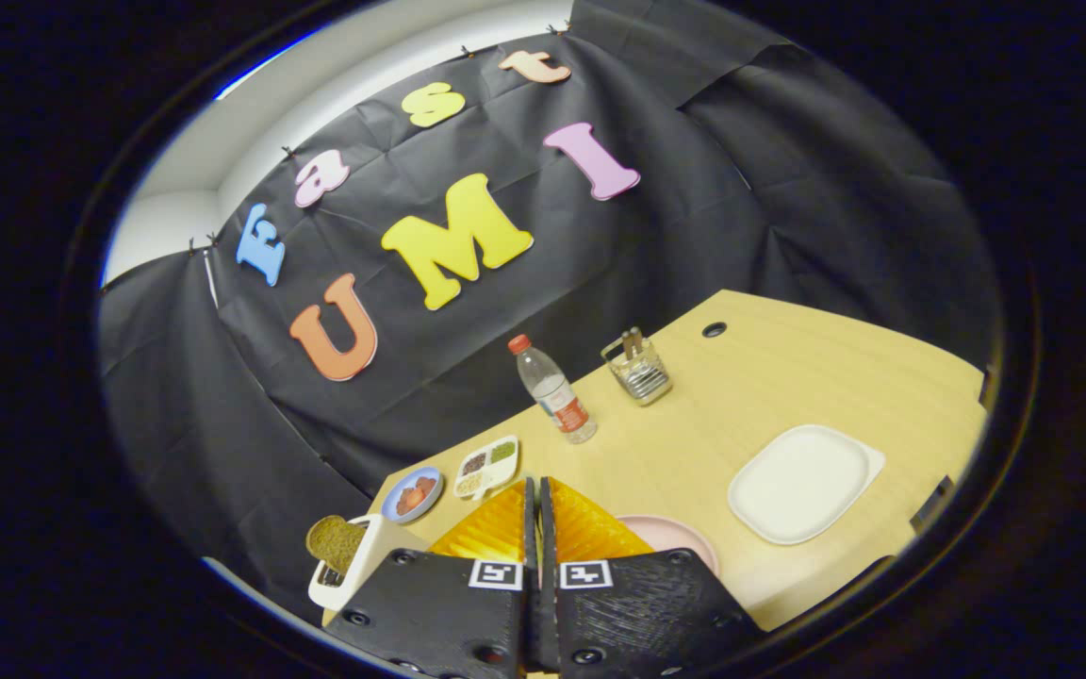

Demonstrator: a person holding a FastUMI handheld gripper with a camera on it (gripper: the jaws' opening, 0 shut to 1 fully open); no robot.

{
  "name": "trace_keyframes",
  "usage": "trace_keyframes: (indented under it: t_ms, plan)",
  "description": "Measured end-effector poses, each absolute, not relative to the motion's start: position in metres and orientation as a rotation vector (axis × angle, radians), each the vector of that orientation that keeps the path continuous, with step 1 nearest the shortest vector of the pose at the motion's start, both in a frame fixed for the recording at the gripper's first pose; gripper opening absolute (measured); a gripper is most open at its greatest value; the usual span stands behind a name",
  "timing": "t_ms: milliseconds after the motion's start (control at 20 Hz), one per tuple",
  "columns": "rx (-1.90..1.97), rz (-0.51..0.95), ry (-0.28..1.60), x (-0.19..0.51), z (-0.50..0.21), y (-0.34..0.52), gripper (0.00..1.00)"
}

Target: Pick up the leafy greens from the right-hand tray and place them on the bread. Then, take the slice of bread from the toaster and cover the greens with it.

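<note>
Right now the gripper (539,509) has its jaws pressed together, nothing between them, raised above the worktop (694,424). Just under the fingers, a pink plate (684,539) peeks out on one side. On the other side, close by, the toaster (354,566) stands with the bread slice (336,542) sticking up out of its slot, long axis upright. Slightly ahead sit a small blue dish (411,495) and the divided tray (486,465); its green compartment looks like the leafy greens (503,451), too small to tell their lie. Beyond: white tray (802,483), bottle (554,389), wire holder (637,370). I judge the greens come first, so the jaws must open.
</note>
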State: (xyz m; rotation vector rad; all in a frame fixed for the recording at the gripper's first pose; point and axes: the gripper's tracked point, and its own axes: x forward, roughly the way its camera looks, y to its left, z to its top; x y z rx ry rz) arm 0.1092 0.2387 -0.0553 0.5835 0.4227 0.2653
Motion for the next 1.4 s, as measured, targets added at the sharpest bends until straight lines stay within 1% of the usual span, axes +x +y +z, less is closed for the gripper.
trace_keyframes:
  t_ms: [200,400,650,950,1000,1050,1100,1150,1200,1300,1400]
  plan:
    - [0.633,0.296,0.461,0.097,-0.069,0.274,0.00]
    - [0.694,0.289,0.514,0.096,-0.094,0.287,0.00]
    - [0.669,0.215,0.554,0.105,-0.126,0.268,0.00]
    - [0.481,0.182,0.552,0.114,-0.145,0.248,0.01]
    - [0.452,0.175,0.550,0.116,-0.147,0.244,0.04]
    - [0.421,0.166,0.556,0.118,-0.152,0.240,0.03]
    - [0.389,0.156,0.555,0.121,-0.154,0.235,0.05]
    - [0.359,0.150,0.557,0.124,-0.158,0.233,0.05]
    - [0.335,0.147,0.560,0.126,-0.160,0.230,0.13]
    - [0.313,0.135,0.561,0.132,-0.164,0.222,0.26]
    - [0.298,0.119,0.544,0.135,-0.161,0.212,0.33]
